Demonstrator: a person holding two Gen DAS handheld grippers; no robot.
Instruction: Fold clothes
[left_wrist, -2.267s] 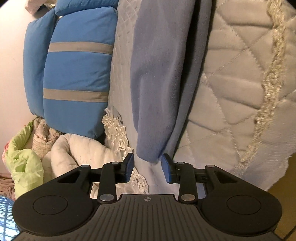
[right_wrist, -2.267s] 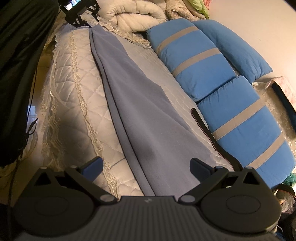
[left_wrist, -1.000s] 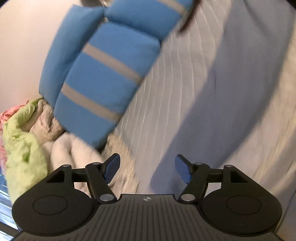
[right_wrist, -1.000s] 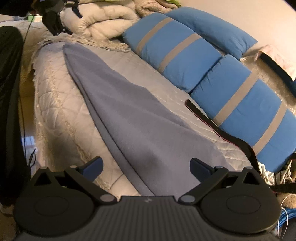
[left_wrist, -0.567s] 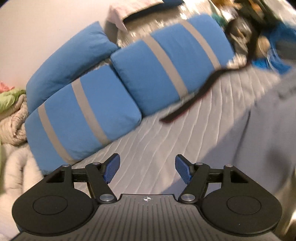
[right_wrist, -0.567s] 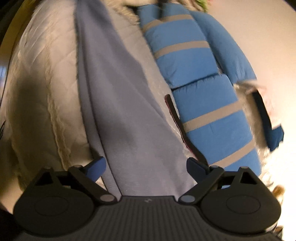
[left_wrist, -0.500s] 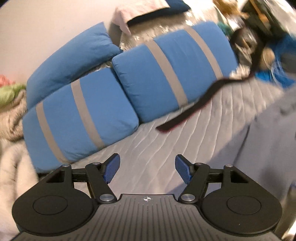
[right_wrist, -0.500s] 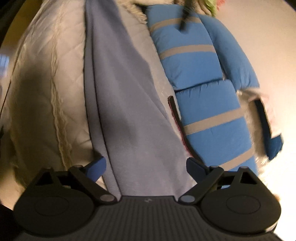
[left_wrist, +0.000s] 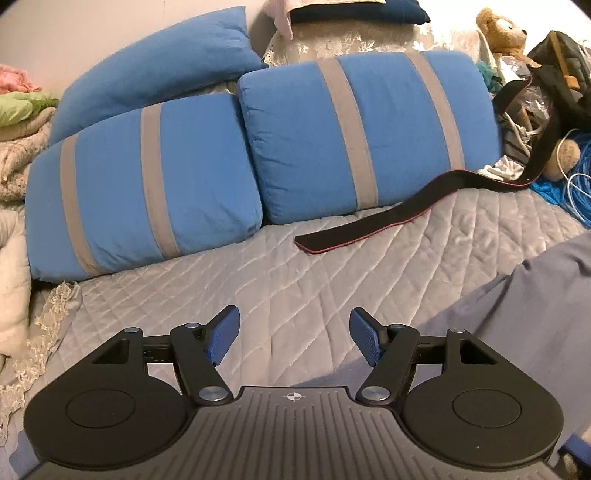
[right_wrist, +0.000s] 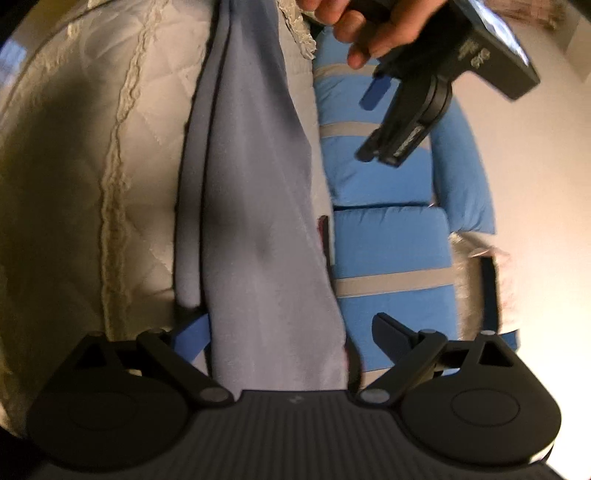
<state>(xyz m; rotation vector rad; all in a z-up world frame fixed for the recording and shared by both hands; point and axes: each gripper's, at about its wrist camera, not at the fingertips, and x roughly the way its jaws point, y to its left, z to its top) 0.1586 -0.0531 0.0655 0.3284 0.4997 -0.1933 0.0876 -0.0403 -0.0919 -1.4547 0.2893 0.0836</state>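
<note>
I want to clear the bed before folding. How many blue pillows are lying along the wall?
3. Two grey-striped pillows lie side by side on the quilt, one to the left and one to the right. A plain blue pillow is wedged behind the left one. More may be hidden behind them.

Left tool (left_wrist: 291, 341) gaping over quilt (left_wrist: 258, 280), striped cushions (left_wrist: 362, 133), black strap (left_wrist: 406, 214)

Bare quilted bedspread (left_wrist: 295, 280) ahead of left gripper (left_wrist: 291, 338): passable. Blue striped cushions (left_wrist: 258, 147) block far side. Black strap (left_wrist: 388, 221) lies across quilt. Periwinkle garment (left_wrist: 535, 295) occupies right; clutter beyond strap.
</note>
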